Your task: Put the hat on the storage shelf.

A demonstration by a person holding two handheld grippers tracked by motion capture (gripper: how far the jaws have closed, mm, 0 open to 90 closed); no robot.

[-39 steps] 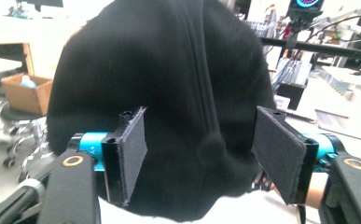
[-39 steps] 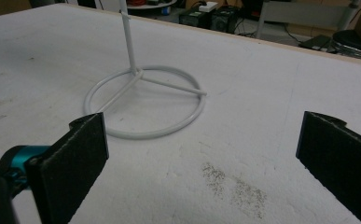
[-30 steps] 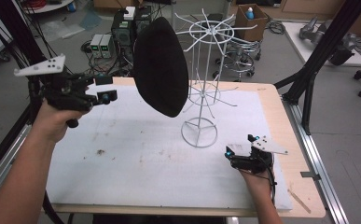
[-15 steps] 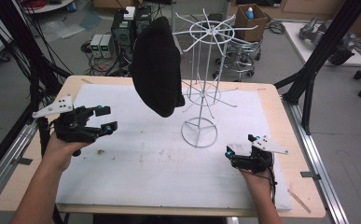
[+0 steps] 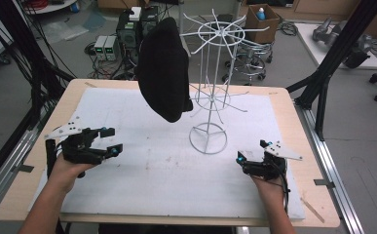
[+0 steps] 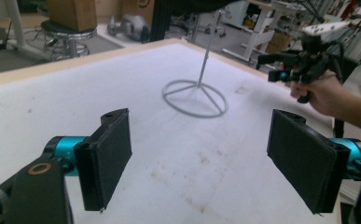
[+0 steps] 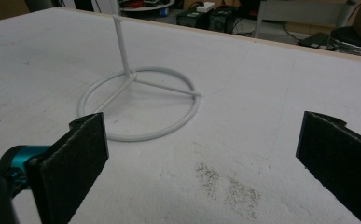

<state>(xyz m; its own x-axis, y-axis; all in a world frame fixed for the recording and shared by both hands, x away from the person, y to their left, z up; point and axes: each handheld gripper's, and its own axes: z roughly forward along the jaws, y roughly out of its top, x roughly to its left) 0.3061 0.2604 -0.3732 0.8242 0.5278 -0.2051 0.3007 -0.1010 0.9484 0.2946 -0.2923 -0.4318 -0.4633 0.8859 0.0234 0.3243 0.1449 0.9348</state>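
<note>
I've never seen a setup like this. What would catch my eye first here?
Probably the black hat hanging from an upper arm of the white wire rack, which stands on the white mat toward the table's far side. Next, the two hand-held tools low over the mat: the left gripper at the near left and the right gripper at the near right, both with their fingers apart and nothing between them.

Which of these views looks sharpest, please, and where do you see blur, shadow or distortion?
High view: even overhead light, the black hat shows no detail, and the white wire rack casts almost no shadow. Left gripper view: its pads are fairly crisp, the background soft and tilted. Right gripper view: the rack's ring base is sharp, the near pads slightly soft, and the table edge bows.
</note>
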